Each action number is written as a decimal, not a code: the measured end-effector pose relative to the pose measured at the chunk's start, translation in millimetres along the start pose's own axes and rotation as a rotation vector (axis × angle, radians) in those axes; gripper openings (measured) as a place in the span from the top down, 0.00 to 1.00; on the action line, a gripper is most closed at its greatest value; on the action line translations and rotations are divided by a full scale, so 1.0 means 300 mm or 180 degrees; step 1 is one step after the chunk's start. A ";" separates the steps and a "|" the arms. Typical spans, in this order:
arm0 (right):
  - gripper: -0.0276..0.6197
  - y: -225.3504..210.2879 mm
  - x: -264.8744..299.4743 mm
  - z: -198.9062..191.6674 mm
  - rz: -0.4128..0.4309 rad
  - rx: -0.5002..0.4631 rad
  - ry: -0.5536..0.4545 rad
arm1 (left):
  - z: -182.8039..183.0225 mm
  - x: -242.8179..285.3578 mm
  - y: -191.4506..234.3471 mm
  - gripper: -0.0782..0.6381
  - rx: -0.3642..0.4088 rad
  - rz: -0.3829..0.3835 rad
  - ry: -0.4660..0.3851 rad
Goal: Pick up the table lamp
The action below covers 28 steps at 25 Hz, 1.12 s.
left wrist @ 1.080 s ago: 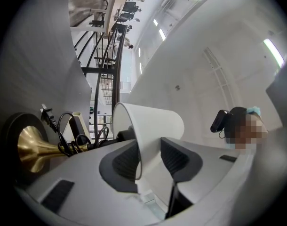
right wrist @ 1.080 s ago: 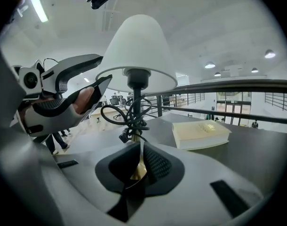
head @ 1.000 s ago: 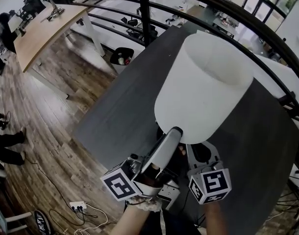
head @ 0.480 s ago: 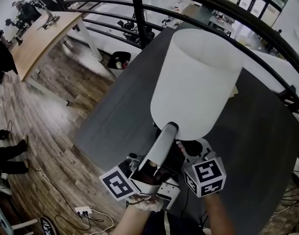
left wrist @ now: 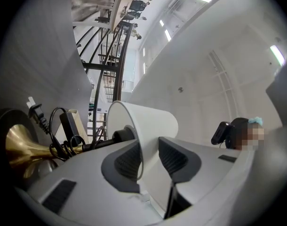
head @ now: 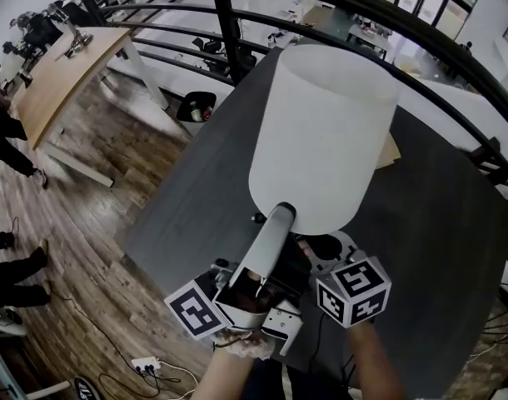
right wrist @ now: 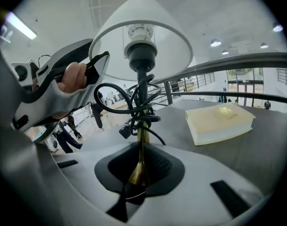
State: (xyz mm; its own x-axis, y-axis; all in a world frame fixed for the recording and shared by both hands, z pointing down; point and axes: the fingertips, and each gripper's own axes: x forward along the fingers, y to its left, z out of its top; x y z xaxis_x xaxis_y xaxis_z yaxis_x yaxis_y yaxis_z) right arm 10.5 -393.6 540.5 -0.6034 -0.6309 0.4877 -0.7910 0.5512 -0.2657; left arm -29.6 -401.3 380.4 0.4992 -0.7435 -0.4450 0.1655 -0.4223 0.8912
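The left gripper [left wrist: 148, 157] is closing around the table lamp [head: 325, 132] shade's rim, its pads not yet pressing. The right gripper [right wrist: 139, 168] is clamping its brass stem [right wrist: 142, 142]. The lamp has been drifting leftward over the desk [head: 441, 223], so lifting seems underway.

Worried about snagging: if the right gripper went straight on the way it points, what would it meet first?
Probably the black cord coiled round the brass stem, which the right gripper grips. Depth along the stem is unclear.
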 end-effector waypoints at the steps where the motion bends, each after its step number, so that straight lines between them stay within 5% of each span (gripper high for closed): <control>1: 0.88 -0.001 0.000 0.000 0.0012 0.0016 -0.0001 | 0.000 0.002 0.001 0.70 0.0007 -0.0002 0.0005; 4: 0.87 -0.001 -0.001 -0.002 0.0034 0.0067 -0.0012 | -0.004 0.002 0.005 0.70 0.0007 -0.0008 0.0019; 7: 0.74 0.010 0.006 -0.003 0.0049 0.0060 0.0013 | -0.004 0.004 0.005 0.70 0.0005 -0.0009 0.0034; 28: 0.73 -0.018 0.061 0.000 -0.0105 0.0137 -0.0061 | 0.002 -0.004 0.005 0.71 0.0028 -0.0006 0.0012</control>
State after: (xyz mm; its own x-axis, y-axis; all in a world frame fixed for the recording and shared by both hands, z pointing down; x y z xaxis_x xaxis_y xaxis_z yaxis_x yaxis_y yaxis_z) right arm 3.7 -408.1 550.8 -0.5786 -0.6588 0.4809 -0.8137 0.5062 -0.2856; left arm -30.6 -401.3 382.2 0.5021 -0.7408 -0.4463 0.1589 -0.4282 0.8896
